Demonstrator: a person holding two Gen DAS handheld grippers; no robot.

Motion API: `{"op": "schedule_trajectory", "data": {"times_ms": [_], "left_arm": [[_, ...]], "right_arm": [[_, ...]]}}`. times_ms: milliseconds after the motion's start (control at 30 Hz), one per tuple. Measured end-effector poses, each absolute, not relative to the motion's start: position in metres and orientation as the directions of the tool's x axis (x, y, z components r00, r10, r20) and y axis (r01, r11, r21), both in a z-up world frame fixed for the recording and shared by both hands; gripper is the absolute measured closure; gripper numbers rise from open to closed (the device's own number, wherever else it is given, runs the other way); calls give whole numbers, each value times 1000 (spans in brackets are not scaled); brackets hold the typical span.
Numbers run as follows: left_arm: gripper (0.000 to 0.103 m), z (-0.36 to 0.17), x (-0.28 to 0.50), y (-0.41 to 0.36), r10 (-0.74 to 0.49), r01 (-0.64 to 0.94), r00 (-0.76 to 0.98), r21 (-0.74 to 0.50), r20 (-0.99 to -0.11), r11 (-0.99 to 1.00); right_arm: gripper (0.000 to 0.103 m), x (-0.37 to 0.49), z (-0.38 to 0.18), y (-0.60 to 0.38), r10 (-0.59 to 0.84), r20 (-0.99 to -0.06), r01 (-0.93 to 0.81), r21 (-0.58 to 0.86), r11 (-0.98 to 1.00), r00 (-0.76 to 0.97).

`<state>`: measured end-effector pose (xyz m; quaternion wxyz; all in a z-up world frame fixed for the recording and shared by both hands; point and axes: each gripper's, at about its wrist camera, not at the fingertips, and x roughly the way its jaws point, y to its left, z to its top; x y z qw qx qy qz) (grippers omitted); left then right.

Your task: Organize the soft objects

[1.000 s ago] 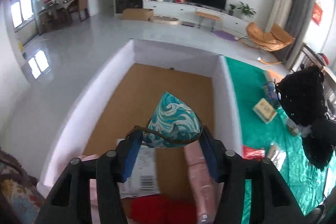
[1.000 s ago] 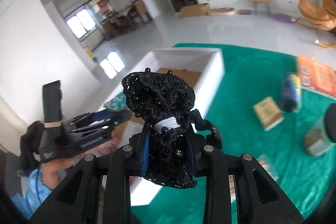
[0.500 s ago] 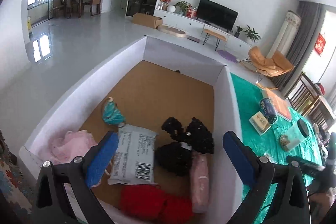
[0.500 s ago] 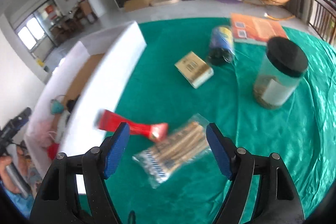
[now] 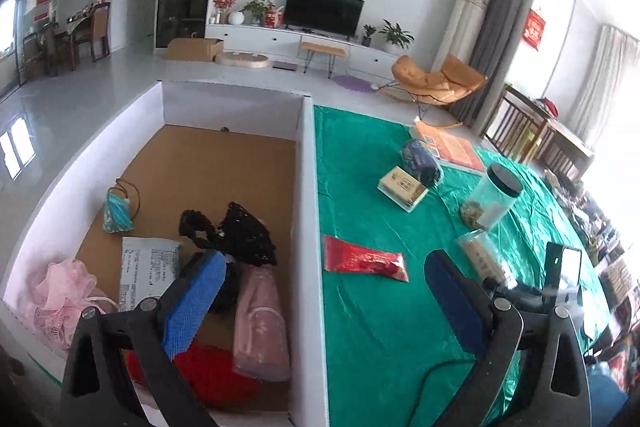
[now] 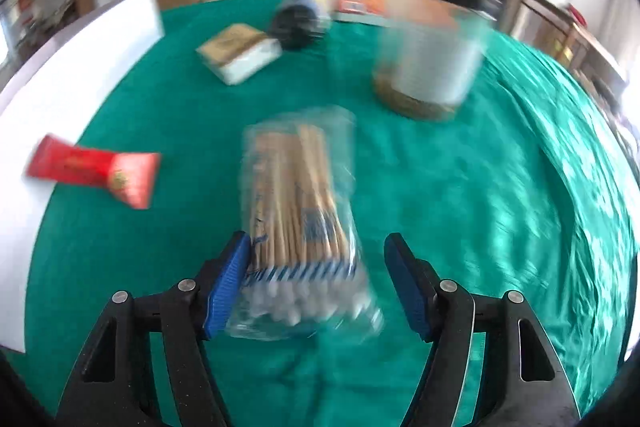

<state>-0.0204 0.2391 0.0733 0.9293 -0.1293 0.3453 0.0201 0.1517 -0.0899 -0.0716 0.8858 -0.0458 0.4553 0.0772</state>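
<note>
A white-walled box (image 5: 308,187) with a brown floor holds soft things: a teal patterned pouch (image 5: 116,213), a black lace piece (image 5: 240,235), a pink fluffy item (image 5: 60,291), a pink packet (image 5: 262,323), a red item (image 5: 216,375) and a white packet (image 5: 148,267). My left gripper (image 5: 324,291) is open and empty above the box's right wall. My right gripper (image 6: 318,279) is open, its fingers either side of a clear bag of cotton swabs (image 6: 300,219) lying on the green cloth (image 6: 460,207).
On the green cloth lie a red packet (image 5: 364,261) (image 6: 96,175), a small cream box (image 5: 402,187) (image 6: 240,57), a dark blue can on its side (image 5: 420,157), a black-lidded clear jar (image 5: 492,201) (image 6: 428,67) and an orange book (image 5: 448,147).
Both grippers opened: the teal pouch and the black lace piece now lie in the box. My left gripper swung right over the box wall. My right gripper moved over to the swab bag.
</note>
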Motion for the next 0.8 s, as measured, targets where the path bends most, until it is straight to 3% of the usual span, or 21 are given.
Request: {"op": "schedule_trajectory", "data": {"times_ms": [133, 200, 367, 467, 667, 733, 800], "left_arm": [[4, 66, -14, 196, -135, -10, 727, -208, -673, 978], [4, 56, -6, 176, -166, 25, 692, -207, -702, 978], [4, 6, 31, 145, -248, 4, 524, -288, -815, 958], [4, -26, 49, 141, -254, -145, 495, -368, -831, 919], [4, -60, 117, 158, -52, -417, 538, -319, -842, 851], [5, -60, 144, 153, -22, -380, 590, -302, -807, 874], [5, -54, 162, 122, -158, -159, 622, -321, -767, 934]], "right_arm": [[32, 177, -66, -219, -69, -817, 180, 42, 983, 572], [31, 177, -57, -257, -111, -809, 260, 53, 964, 578], [29, 151, -50, -263, -98, -756, 183, 30, 983, 647], [29, 126, -60, -244, -4, -726, 95, 85, 992, 688], [29, 102, -71, -216, 85, -716, -15, 104, 994, 692], [29, 101, -72, -215, 97, -716, -19, 116, 993, 691], [29, 103, -74, -222, 112, -716, -9, 146, 989, 689]]}}
